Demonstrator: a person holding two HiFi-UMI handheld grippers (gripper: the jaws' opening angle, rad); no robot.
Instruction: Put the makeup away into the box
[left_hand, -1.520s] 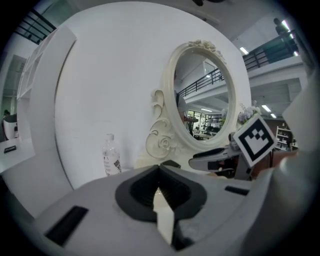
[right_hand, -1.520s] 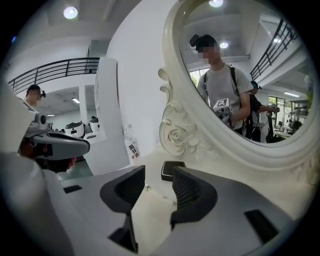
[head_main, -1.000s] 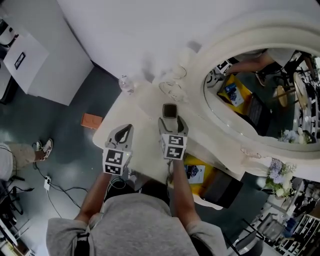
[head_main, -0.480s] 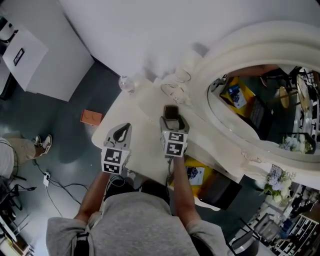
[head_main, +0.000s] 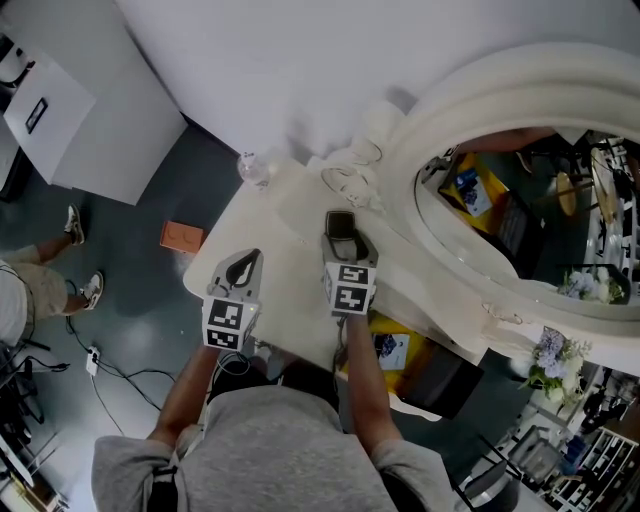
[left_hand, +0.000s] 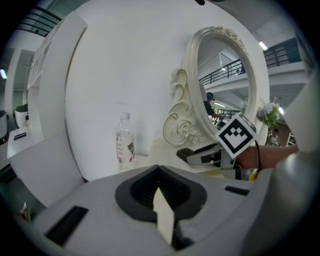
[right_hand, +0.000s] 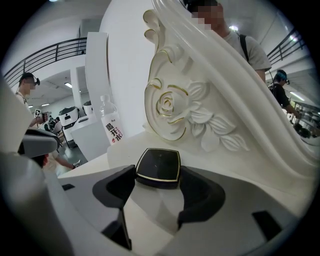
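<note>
Between the jaws of the right gripper (right_hand: 157, 173), flat on the white table (head_main: 285, 235), lay the black compact (right_hand: 158, 166), lid up. It was nearly square, so no long axis stood out, and one straight edge faced back toward the gripper. The jaws had just been closing and met its two sides. Only the right gripper view showed the compact's gold rim, the carved rose (right_hand: 167, 107) on the mirror's base just behind it and a labelled bottle (right_hand: 112, 127) to the left. The head view alone showed the mirror (head_main: 470, 120) as an oval. The left gripper (left_hand: 159, 169) hung apart, its jaws pressed together on nothing.
</note>
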